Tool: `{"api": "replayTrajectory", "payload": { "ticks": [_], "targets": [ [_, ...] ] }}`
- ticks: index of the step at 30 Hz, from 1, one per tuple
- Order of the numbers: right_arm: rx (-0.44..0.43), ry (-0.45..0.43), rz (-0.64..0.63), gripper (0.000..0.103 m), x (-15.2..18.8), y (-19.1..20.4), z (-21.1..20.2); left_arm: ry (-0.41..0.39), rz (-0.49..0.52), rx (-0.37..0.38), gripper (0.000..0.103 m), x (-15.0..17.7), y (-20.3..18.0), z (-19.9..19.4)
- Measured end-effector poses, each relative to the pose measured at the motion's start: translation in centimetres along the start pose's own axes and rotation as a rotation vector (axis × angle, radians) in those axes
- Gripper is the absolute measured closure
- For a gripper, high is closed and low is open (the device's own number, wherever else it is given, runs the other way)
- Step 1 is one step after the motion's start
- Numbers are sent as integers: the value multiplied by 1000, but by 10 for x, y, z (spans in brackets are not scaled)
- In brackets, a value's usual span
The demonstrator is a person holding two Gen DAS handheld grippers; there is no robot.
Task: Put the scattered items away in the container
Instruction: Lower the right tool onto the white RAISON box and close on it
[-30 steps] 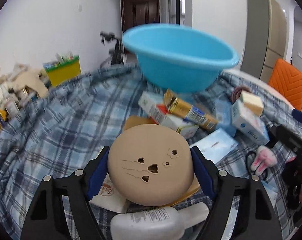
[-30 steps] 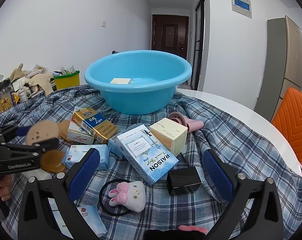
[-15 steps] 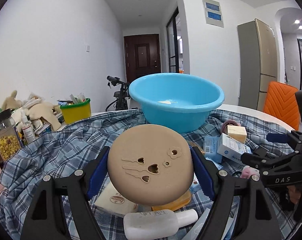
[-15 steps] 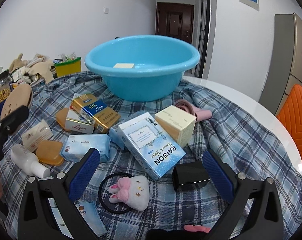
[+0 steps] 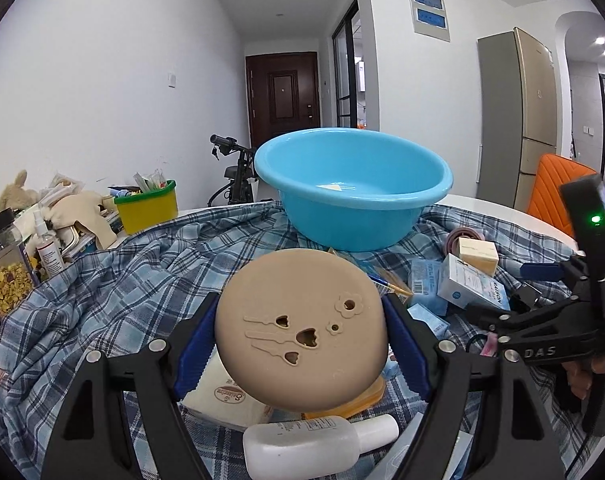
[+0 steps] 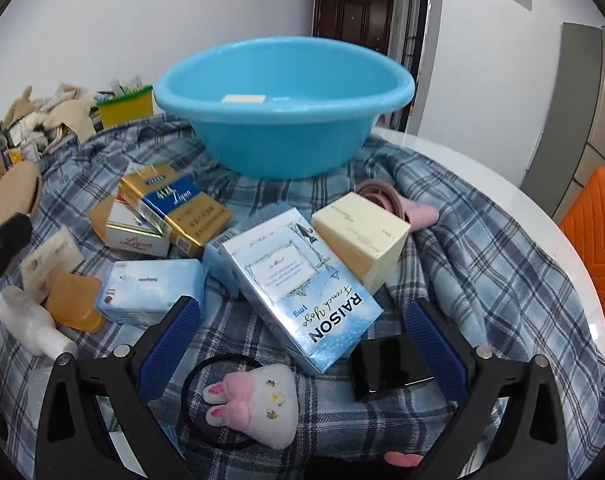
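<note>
Between the blue pads of the left gripper, a round tan disc with small heart- and flower-shaped cut-outs is clamped by its opposite edges and held clear of the plaid cloth. Beyond it, the blue basin is seen standing on the cloth, with one pale flat item already lying inside. The right gripper is shown wide open and empty, poised low over the clutter: a light-blue RAISON box lies between and just ahead of its fingers, with a black box beside the right finger and a plush bunny hair tie near the left. A yellow cube box, a gold-and-blue carton and a white bottle are scattered nearby.

The task is judged to be at an early stage, with the disc in transit and most items not yet collected. Several risks are noted. The disc is gripped only at its rim, so it may pivot or slip out if the pads are loosened before the basin is reached. A release made short of the rim would drop it back among the boxes. The basin rests on rumpled cloth and could be tipped or pushed if struck. The two grippers are close together and could collide.
</note>
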State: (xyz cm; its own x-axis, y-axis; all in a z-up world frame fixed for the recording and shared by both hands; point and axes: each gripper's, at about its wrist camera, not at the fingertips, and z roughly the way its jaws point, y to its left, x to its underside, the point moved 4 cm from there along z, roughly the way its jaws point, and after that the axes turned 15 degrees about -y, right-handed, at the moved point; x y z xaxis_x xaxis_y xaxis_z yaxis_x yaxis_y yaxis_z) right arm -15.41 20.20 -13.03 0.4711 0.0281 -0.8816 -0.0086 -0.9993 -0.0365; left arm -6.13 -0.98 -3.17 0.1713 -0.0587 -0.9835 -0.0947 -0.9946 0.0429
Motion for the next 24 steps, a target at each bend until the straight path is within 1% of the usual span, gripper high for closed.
{"api": "replayTrajectory", "payload": {
  "ticks": [6, 10, 14, 16, 17, 18, 19, 21, 22, 24],
  "targets": [
    [-11, 66, 19, 1, 7, -1, 11, 13, -1, 6, 22, 1, -1, 2],
    [-23, 84, 51, 1, 10, -6, 15, 15, -1, 7, 22, 0, -1, 4],
    [-22, 79, 84, 1, 10, -12, 14, 19, -1, 9, 22, 1, -1, 4],
    [-23, 74, 101, 12, 10, -14, 13, 22, -2, 12, 22, 1, -1, 5],
    [-19, 75, 110, 26, 10, -16, 13, 24, -2, 11, 22, 2, -1, 5],
    [-19, 75, 122, 33, 11, -18, 12, 27, -1, 9, 22, 2, -1, 6],
    [-32, 73, 135, 35, 11, -19, 12, 30, -1, 9, 22, 2, -1, 6],
    [-92, 69, 165, 44, 12, -18, 10, 33, -1, 8, 22, 3, -1, 7],
    [-117, 67, 172, 46, 13, -17, 9, 33, -1, 7, 22, 3, -1, 6],
    [-160, 60, 167, 52, 13, -12, 5, 34, -1, 6, 22, 3, 0, 7]
  ]
}}
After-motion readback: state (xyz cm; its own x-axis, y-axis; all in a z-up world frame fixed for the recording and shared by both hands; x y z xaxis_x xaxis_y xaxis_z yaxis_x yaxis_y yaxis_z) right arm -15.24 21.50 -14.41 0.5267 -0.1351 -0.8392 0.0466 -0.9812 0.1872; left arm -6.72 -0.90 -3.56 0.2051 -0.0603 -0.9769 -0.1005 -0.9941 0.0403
